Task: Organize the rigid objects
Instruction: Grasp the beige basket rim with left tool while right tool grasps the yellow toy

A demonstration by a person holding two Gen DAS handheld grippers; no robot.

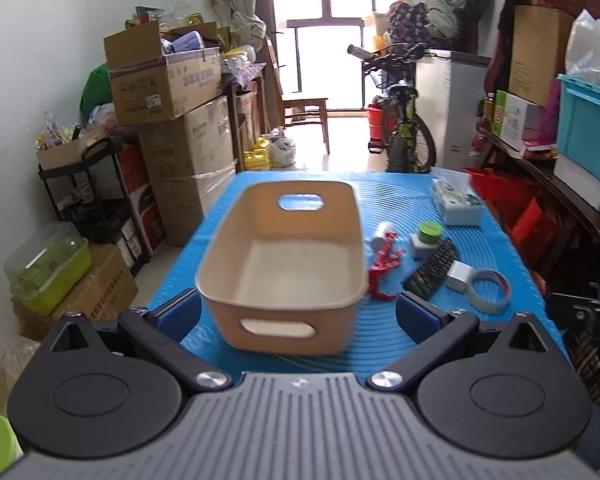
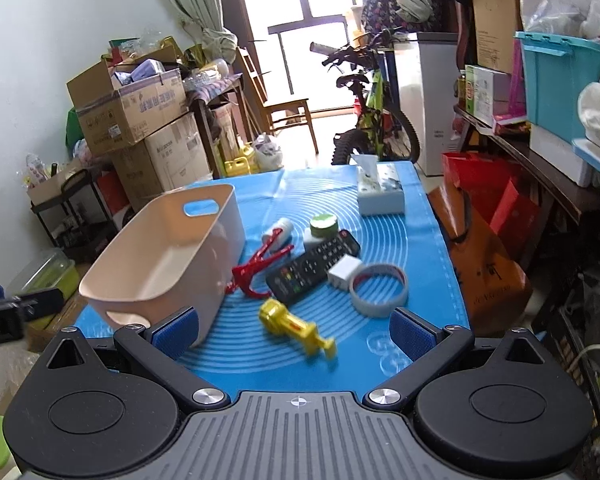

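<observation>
Start of sorting, judged: beige plastic handled bin (image 1: 284,264) empty on blue ribbed table mat (image 1: 380,336), nothing packed yet. Left gripper (image 1: 298,312) spread wide, hovered at bin's near wall, held nothing. Right gripper (image 2: 294,334) also wide, empty, over yellow toy figure (image 2: 296,326) — probably first pick. Needed next: close on toy, lift over rim. Red plastic clamp (image 2: 260,264), black remote control (image 2: 312,266), grey tape roll (image 2: 378,288) clustered just beyond; small white block (image 2: 343,272), identity unclear.

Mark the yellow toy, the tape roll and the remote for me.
yellow toy (image 2: 296,326): right wrist view, middle of its body.
tape roll (image 2: 379,289): right wrist view, near rim of the ring.
remote (image 2: 312,266): right wrist view, centre of the button face.
</observation>
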